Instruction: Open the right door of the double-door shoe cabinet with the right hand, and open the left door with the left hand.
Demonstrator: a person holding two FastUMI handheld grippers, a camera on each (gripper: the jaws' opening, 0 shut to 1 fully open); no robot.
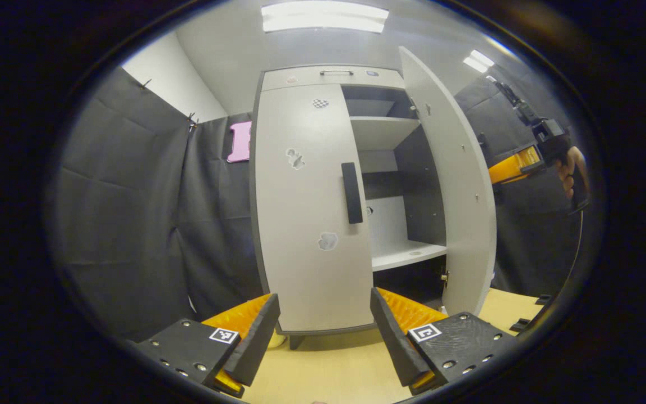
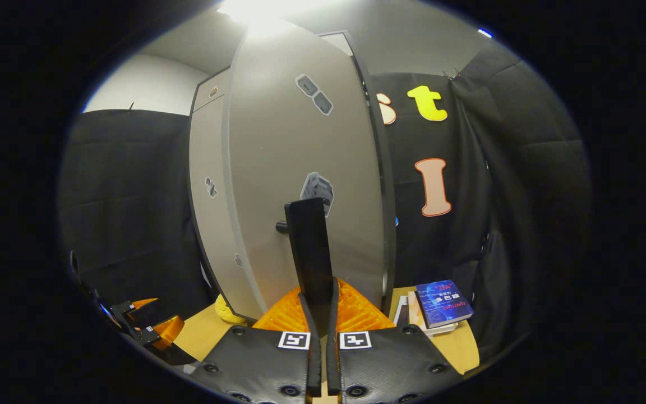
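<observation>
The pale grey shoe cabinet (image 1: 328,73) stands on a wooden table. Its left door (image 1: 306,213) is closed, with a black vertical handle (image 1: 352,192) on its right edge. My left gripper (image 1: 323,336) is open, low in front of that door and apart from it. The right door (image 1: 460,185) is swung out, showing shelves (image 1: 407,255) inside. In the right gripper view, my right gripper (image 2: 318,297) is shut on the right door's black handle (image 2: 310,247); the door panel (image 2: 300,157) rises right behind it. A hand holds the right gripper (image 1: 516,165) beyond the open door.
The wooden tabletop (image 1: 328,365) runs under the cabinet. A stack of books (image 2: 441,306) lies on the table to the right of the open door. A small yellow object (image 2: 226,311) sits by the cabinet's foot. Black cloth walls surround the booth.
</observation>
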